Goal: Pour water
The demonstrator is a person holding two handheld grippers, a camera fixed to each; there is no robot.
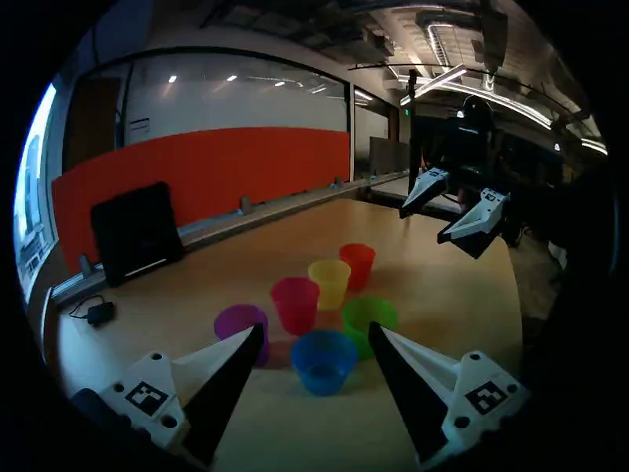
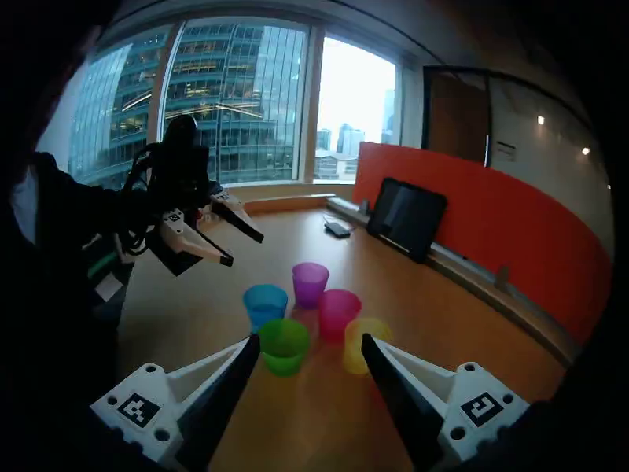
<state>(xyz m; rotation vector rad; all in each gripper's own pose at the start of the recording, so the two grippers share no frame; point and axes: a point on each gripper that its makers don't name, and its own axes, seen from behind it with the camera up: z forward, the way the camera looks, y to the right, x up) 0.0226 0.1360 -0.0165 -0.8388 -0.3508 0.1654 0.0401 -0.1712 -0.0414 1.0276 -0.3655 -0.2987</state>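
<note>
A long wooden table (image 1: 448,303) runs beside an orange wall panel (image 1: 220,173), and a black screen (image 1: 135,230) leans against the panel at the table's edge. The left gripper (image 1: 314,330) hangs low over the near end, its fingers spread wide and holding nothing. The right gripper (image 1: 421,226) is raised across the table from it, also wide open and empty.

Six plastic cups stand upright in a tight cluster on the table between the two grippers. The blue cup (image 1: 322,360) sits just ahead of the left gripper's open gap, with the purple cup (image 1: 241,324) by its left finger and the green cup (image 1: 368,318) by its right finger. The pink cup (image 1: 296,303), yellow cup (image 1: 329,282) and red cup (image 1: 357,263) stand farther off. Whether any cup holds water cannot be told. A small black adapter (image 1: 101,313) lies near the screen.
</note>
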